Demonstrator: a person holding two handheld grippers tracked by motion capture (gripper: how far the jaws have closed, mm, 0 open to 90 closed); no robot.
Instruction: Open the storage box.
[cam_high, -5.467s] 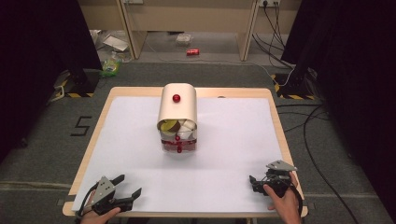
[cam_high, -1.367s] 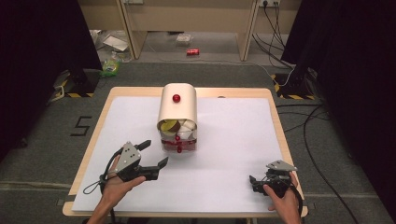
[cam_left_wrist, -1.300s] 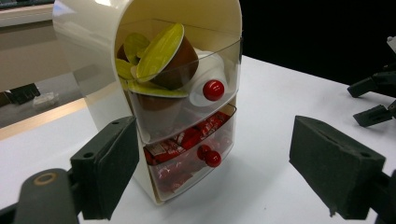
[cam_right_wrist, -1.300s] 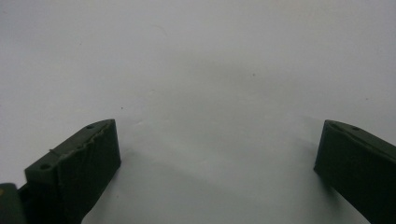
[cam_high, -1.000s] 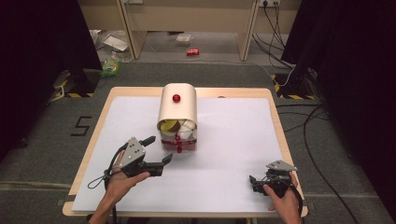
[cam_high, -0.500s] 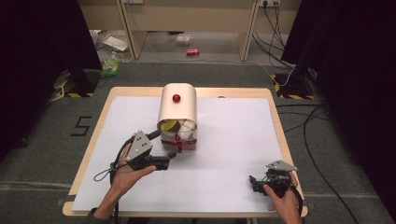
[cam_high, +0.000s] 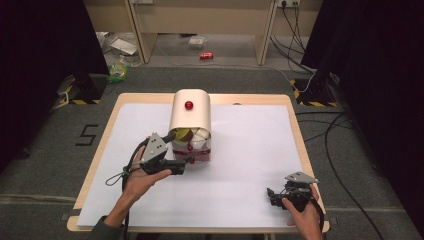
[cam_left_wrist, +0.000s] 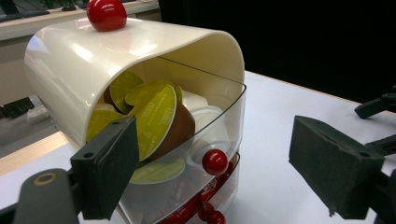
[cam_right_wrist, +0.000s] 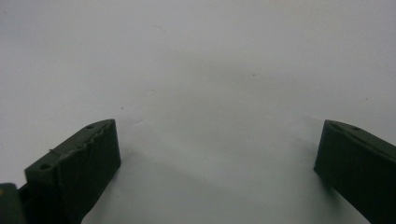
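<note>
Capsule dispenser (cam_high: 190, 120) on white tabletop (cam_high: 250, 165)

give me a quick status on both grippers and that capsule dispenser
Left gripper open, jaws either side of the capsule dispenser front, red drawer knob between them. Right gripper open, resting on table. Nothing in the way.

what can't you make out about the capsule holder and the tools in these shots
- Lower drawer of the capsule holder: cut off by the bottom edge of the left gripper view; its contents read as red blurs.
- Print on the green capsule lids: too small to read.
- Holder's back: hidden by its own cream cover in the high view.
- Right tool: only pale table between its open jaws, blurred.
</note>
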